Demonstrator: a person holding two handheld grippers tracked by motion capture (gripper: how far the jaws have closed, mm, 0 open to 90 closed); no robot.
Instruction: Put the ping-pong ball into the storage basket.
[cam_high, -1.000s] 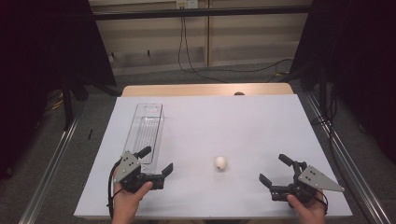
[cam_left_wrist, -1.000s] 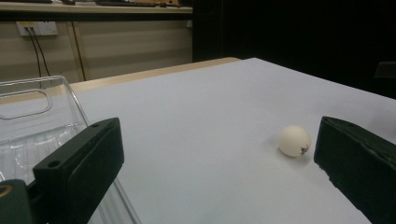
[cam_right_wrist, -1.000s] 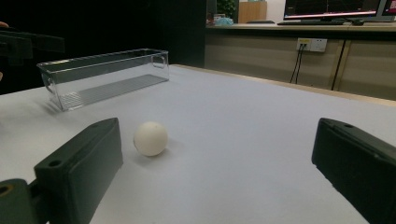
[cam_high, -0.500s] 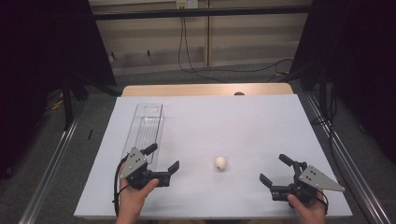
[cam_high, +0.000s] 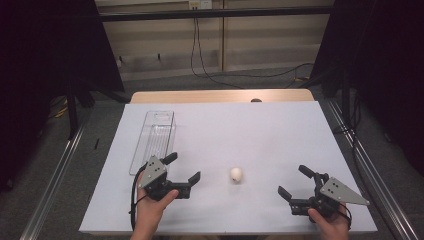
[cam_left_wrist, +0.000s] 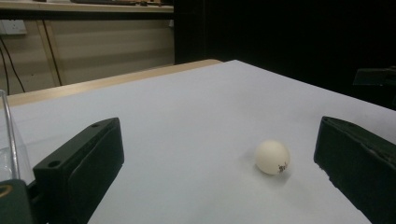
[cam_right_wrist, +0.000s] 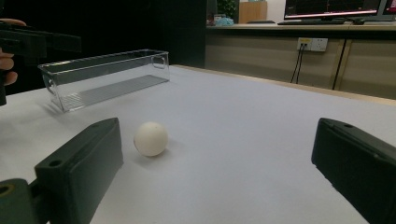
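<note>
White ball (cam_high: 237, 174) is sitting loose on the counter (cam_high: 260, 130), between both grippers.
Left gripper (cam_high: 181, 170) is aiming at it, jaws gaping and empty, likely lining up a grab; right gripper (cam_high: 296, 182) is waiting wide open, empty too.

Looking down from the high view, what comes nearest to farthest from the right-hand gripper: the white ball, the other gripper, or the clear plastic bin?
Measured from the right gripper:
1. White ball, to its left near the table's middle front.
2. Left gripper, farther left, beyond the ball.
3. Clear bin, farthest, lying at the table's left side and farther back.
</note>
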